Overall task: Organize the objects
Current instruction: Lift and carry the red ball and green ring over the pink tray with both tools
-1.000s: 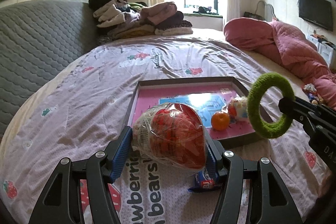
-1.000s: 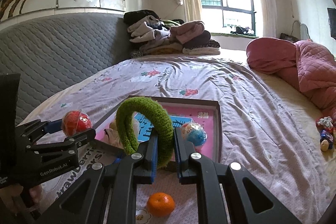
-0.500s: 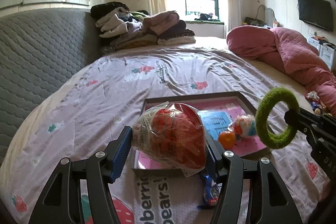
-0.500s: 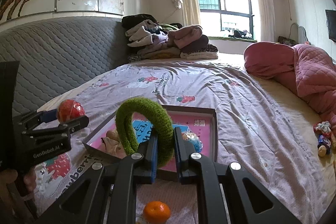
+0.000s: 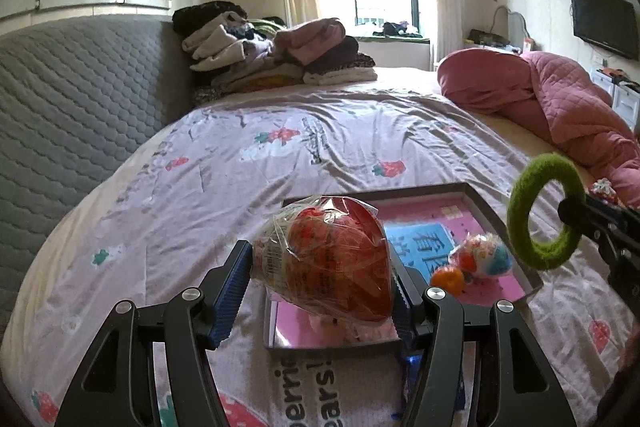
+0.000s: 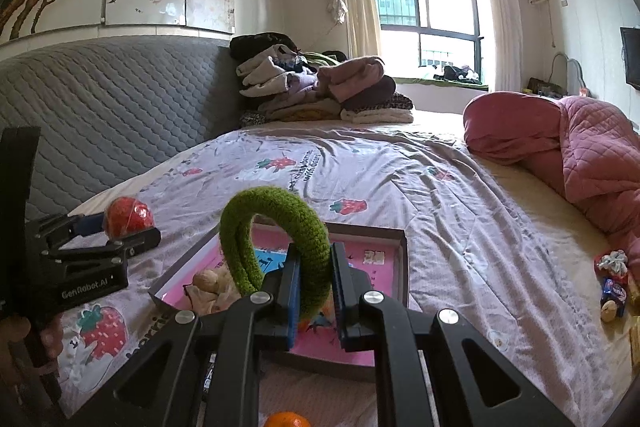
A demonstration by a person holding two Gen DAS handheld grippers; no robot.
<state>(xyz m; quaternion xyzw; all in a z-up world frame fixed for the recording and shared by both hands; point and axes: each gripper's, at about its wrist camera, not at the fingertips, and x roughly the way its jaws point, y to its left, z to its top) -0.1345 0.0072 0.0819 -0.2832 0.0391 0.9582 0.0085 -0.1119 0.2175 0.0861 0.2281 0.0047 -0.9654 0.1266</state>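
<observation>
The left gripper (image 5: 322,277) pinches a red bag (image 5: 326,261) above the tray (image 5: 496,215), ready to drop it in. At 3 o'clock, the right gripper (image 6: 314,291) clamps a green ring (image 6: 276,215), likely tray-bound too.

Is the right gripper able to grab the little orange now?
Probably not yet. The right gripper is shut on the green ring, so it has no free jaws, though the orange lies uncovered in the tray.
</observation>
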